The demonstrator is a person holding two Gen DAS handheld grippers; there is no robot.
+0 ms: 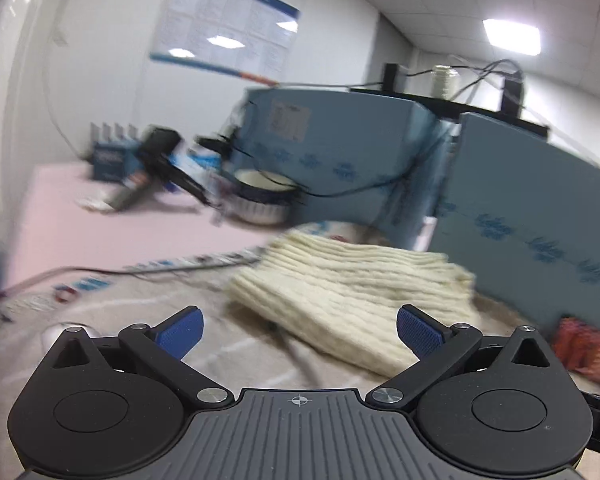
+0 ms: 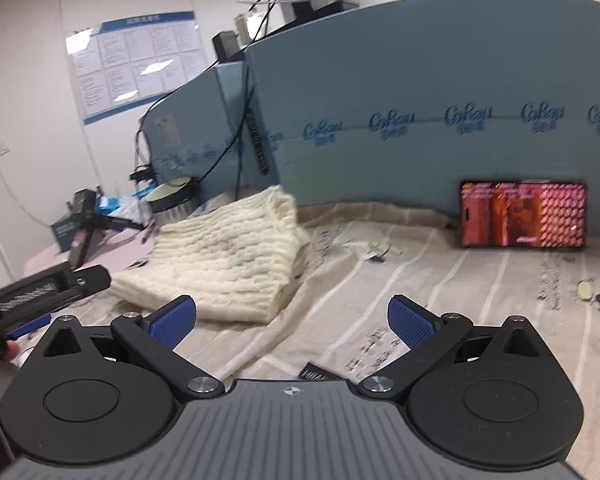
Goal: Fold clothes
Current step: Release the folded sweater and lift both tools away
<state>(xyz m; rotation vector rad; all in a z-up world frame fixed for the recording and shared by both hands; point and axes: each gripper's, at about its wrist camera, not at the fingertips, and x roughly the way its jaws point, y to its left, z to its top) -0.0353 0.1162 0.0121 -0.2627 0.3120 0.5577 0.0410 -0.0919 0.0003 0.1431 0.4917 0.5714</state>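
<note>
A cream cable-knit sweater (image 1: 352, 292) lies folded in a thick rectangle on the beige striped cloth (image 1: 148, 320). In the right wrist view the sweater (image 2: 228, 260) sits left of centre. My left gripper (image 1: 300, 334) is open and empty, held above the cloth just short of the sweater's near edge. My right gripper (image 2: 292, 326) is open and empty, above the cloth (image 2: 420, 292) to the right of the sweater's near corner. The left gripper's black body (image 2: 40, 292) shows at the left edge of the right wrist view.
Blue foam boards (image 2: 420, 92) wall the back and right. A lit phone (image 2: 524, 214) leans against the board. A bowl (image 1: 262, 196), boxes and cables clutter the pink table (image 1: 120, 232) at the left. An orange-red item (image 1: 584, 348) lies at the right.
</note>
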